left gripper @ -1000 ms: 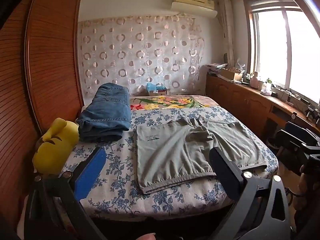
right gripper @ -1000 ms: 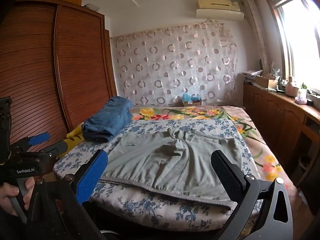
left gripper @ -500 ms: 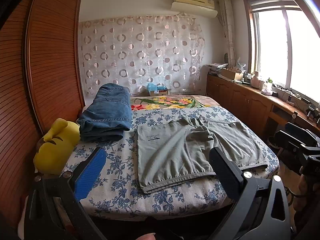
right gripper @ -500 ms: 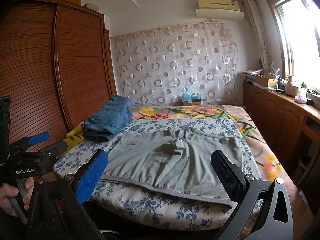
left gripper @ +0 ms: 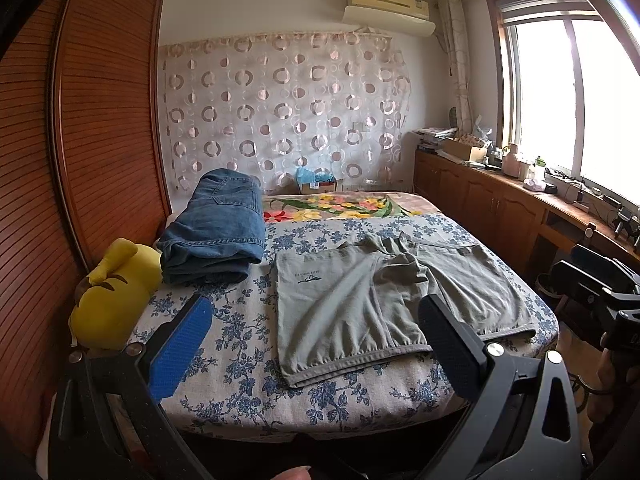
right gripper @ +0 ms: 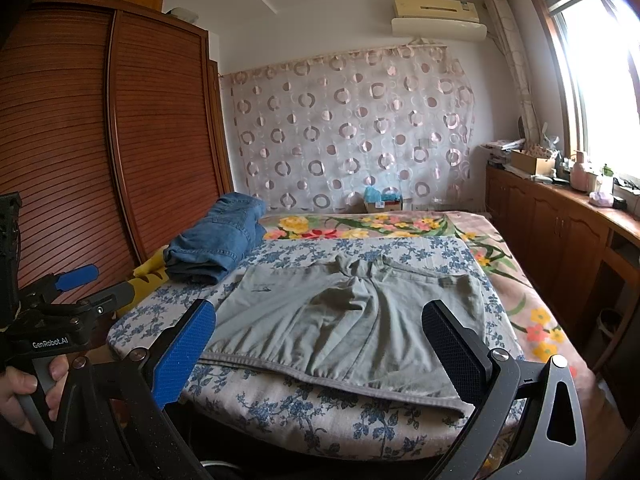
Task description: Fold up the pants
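Grey pants lie at twelve o'clock, waistband crosswise, beyond both wide-open grippers: left gripper, right gripper.

Both black grippers, left gripper and right gripper, carry one blue pad, silver screws, "GenRobot.AI" lettering.

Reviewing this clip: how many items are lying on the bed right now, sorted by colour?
Grey-green: 1, the flat cotton shorts spread at the near edge
Blue: 1, the folded denim jeans at the back left
Yellow: 1, the plush toy at the left edge
Total: 3
Both claws hang open in front of the bed, touching nothing.
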Available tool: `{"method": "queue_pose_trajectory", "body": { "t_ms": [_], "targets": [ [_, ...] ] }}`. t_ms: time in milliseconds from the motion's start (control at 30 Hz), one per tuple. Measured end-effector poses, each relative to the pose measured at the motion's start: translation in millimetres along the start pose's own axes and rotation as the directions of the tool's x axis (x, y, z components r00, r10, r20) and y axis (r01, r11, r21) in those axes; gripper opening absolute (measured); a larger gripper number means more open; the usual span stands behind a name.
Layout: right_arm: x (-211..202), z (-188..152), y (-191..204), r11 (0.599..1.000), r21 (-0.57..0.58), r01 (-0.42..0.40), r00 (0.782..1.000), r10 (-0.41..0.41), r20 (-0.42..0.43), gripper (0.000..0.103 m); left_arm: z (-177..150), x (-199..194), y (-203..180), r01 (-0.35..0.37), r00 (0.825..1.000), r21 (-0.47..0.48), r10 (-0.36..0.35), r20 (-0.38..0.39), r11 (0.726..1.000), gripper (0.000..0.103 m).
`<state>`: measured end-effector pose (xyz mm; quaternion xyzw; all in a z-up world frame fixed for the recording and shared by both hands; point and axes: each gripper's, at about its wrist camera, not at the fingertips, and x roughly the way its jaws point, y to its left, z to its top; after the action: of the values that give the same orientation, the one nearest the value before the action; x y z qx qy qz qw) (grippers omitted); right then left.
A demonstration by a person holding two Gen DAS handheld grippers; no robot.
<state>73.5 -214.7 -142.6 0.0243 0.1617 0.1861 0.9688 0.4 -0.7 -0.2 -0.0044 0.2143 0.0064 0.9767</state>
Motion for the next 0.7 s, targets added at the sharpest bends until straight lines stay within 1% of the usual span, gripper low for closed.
{"method": "queue_pose_trajectory", "body": {
  "t_ms": [700],
  "targets": [
    [-0.6,-1.2,-0.8,1.000,-0.001,-0.003,1.000,0.003,0.013,0.103,0.0,0.0,0.1,-0.002,1.000,0.001,0.002,0.004,1.000,0.103]
  ]
}}
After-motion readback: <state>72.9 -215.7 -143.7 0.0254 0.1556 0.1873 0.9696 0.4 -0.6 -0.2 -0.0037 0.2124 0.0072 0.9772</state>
